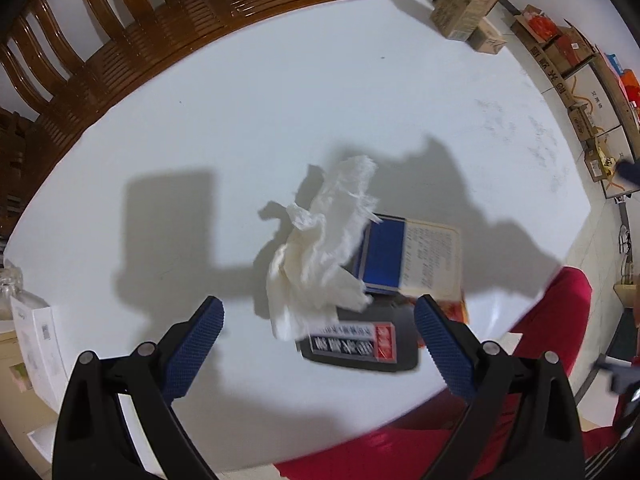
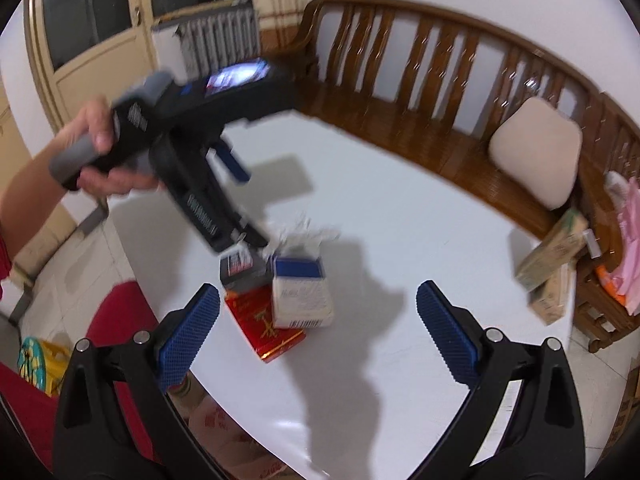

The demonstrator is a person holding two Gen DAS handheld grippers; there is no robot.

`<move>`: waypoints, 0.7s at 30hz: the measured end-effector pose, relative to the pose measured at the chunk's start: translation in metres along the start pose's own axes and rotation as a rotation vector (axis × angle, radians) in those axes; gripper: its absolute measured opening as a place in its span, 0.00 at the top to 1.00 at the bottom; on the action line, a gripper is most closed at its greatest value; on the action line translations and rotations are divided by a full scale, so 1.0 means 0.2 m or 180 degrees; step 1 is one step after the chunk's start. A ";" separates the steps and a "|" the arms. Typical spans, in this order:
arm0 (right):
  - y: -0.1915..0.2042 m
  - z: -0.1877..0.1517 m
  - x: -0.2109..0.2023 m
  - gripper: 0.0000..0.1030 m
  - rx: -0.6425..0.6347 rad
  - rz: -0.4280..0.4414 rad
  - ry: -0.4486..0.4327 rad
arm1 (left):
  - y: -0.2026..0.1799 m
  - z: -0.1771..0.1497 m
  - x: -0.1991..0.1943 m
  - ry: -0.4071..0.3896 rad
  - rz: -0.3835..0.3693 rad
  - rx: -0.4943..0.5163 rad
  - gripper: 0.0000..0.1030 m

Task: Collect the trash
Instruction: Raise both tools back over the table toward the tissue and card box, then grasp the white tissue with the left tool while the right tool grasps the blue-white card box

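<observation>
Two open tongs flank tissue draped over boxes.

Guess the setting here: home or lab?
Most likely a lived-in home room: a wooden bench with a cushion beside the white table, a radiator under the window, and stacked cardboard boxes on the floor.

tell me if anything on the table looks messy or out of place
A crumpled tissue lies draped over a loose pile of small boxes: a blue and white box, a dark box and a red box underneath, overlapping crookedly near the table edge.
</observation>
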State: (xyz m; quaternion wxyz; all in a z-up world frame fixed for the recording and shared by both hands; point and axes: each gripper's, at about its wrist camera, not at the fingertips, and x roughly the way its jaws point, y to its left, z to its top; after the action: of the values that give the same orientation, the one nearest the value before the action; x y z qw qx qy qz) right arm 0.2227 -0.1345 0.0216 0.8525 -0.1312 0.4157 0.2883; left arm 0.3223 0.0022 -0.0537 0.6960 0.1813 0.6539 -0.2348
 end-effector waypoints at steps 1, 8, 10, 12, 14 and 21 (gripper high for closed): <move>0.01 -0.01 0.06 0.07 -0.0035 0.0019 0.0088 | 0.01 0.01 0.03 0.0020 -0.0001 -0.0011 0.09; 0.05 -0.07 0.38 0.07 -0.0115 0.0278 0.0464 | 0.10 0.08 0.18 0.0160 -0.0097 -0.0125 0.09; 0.05 -0.08 0.45 0.07 -0.0116 0.0344 0.0534 | 0.11 0.09 0.21 0.0181 -0.0120 -0.0137 0.09; 0.04 -0.08 0.52 0.07 -0.0081 0.0415 0.0588 | 0.13 0.09 0.23 0.0186 -0.0134 -0.0133 0.09; 0.03 -0.08 0.58 0.07 -0.0045 0.0486 0.0641 | 0.14 0.10 0.25 0.0174 -0.0154 -0.0088 0.09; 0.01 -0.08 0.70 0.10 0.0048 0.0577 0.0716 | 0.19 0.13 0.32 0.0208 -0.0187 -0.0139 0.33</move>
State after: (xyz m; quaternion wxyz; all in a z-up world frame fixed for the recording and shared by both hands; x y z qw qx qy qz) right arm 0.2795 -0.0866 -0.0990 0.7720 -0.1181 0.5210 0.3445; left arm 0.3673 0.0143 -0.1173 0.6708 0.1544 0.6863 -0.2348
